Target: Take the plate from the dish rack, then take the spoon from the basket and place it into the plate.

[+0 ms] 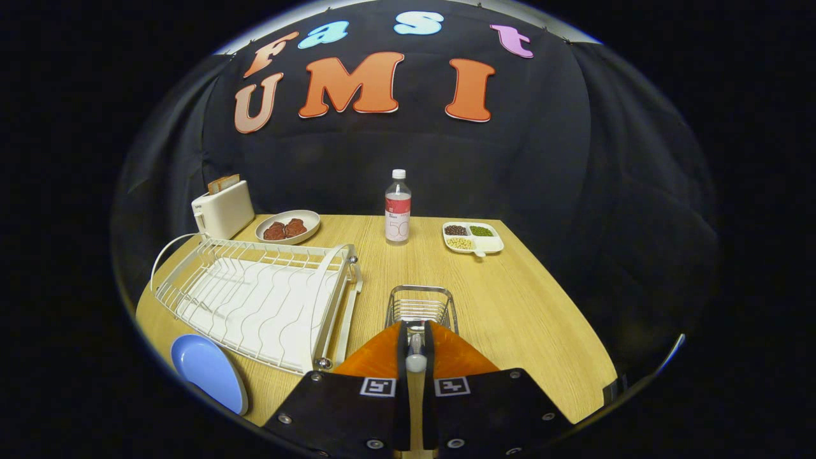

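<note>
- Gripper (pixel 415 347) narrow, both fingers pressed on the spoon (pixel 415 357), just before the basket (pixel 421 306).
- Plate (pixel 209 371) on the table (pixel 523 306) beside the rack (pixel 255 299).
- Bottle (pixel 397 207) label too small to read.

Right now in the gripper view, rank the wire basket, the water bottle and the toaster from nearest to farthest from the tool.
The tool is shut on the spoon.
1. Wire basket: just ahead of the fingers.
2. Water bottle: straight beyond the basket, mid-table.
3. Toaster: far corner, past the dish rack, beside the plate of meat.
</note>
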Action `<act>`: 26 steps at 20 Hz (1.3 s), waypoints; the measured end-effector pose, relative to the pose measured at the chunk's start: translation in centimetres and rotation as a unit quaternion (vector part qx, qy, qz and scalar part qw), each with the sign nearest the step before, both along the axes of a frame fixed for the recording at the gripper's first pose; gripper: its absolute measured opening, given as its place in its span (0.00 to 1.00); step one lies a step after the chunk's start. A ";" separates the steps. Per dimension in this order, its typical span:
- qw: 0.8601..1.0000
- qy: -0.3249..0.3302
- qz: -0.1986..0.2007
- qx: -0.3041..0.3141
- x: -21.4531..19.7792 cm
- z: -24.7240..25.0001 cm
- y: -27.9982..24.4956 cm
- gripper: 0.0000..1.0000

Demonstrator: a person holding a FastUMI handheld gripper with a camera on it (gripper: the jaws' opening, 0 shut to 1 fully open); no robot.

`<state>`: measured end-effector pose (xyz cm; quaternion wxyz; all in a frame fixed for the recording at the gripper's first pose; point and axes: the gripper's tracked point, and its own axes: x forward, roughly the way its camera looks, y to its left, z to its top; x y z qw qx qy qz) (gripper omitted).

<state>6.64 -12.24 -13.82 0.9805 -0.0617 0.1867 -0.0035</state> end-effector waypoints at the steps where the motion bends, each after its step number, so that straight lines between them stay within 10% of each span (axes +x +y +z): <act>1: 1.000 -0.004 -0.002 0.001 -0.4 0.6 0.0 0.08; 26: 0.996 -0.066 0.049 0.037 -15.3 8.0 16.9 0.08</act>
